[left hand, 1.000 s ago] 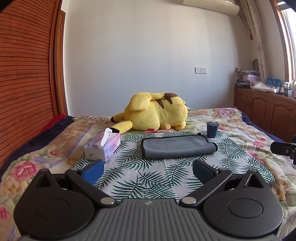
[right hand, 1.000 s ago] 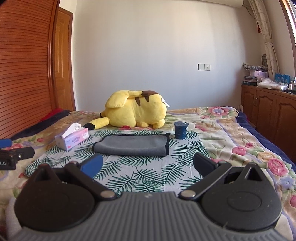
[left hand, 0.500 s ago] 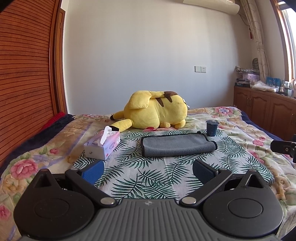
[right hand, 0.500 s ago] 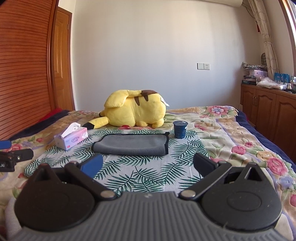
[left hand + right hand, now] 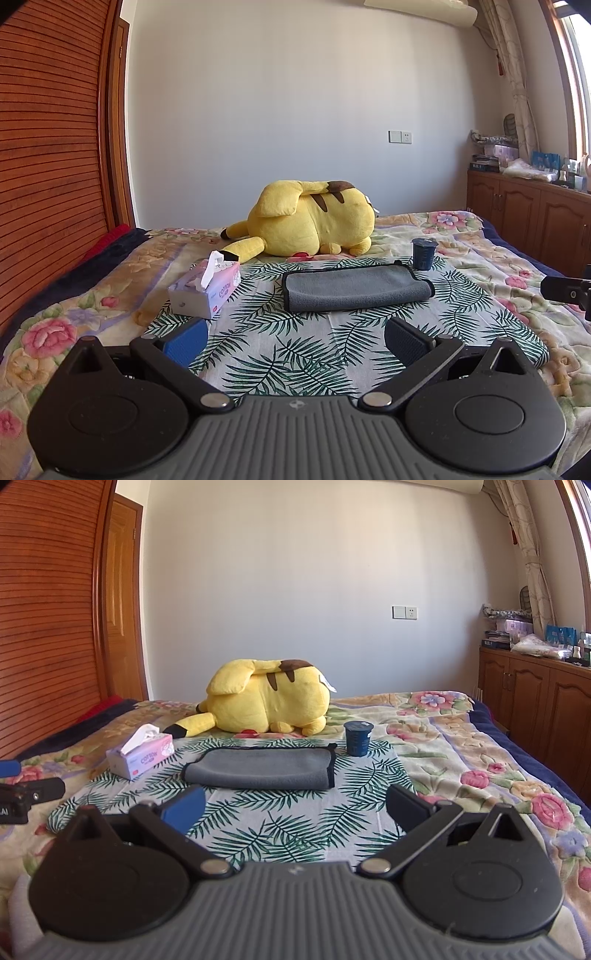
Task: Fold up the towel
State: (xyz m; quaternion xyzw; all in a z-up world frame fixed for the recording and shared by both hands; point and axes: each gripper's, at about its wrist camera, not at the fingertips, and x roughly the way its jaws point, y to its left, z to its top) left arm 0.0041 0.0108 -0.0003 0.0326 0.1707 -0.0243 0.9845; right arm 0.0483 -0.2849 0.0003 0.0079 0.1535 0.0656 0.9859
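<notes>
The gray towel [image 5: 352, 287] is lying folded into a long strip on the palm-leaf cloth [image 5: 295, 354] that is covering the middle of the bed [image 5: 55, 317]. Its black-edged ends are showing at both short sides, and its rounded fold is facing the cameras.

The left tool [image 5: 295, 338] is hanging low over the near part of the leaf cloth with its two fingers spread wide and nothing between them; the towel is sitting well ahead of it, apart from both pads. The right tool [image 5: 295, 808] is doing the same from a spot further to the right, its fingers also spread wide and gripping nothing, with the towel [image 5: 260, 768] lying ahead and untouched. In the left view, a dark part of the right tool is poking in at the right edge; in the right view, the left tool is showing at the left edge, its blue pad just visible.

A tissue box [image 5: 207, 291] is resting at the left edge of the leaf cloth, near the towel's left end, with a white tissue sticking up from it. A small dark cup [image 5: 423, 253] is standing upright just beyond the towel's right end. A yellow plush toy [image 5: 310, 225] is lying on the flowered bedspread behind the towel, its tail reaching toward the tissue box. Wooden cabinets [image 5: 535, 698] are lining the right wall.
</notes>
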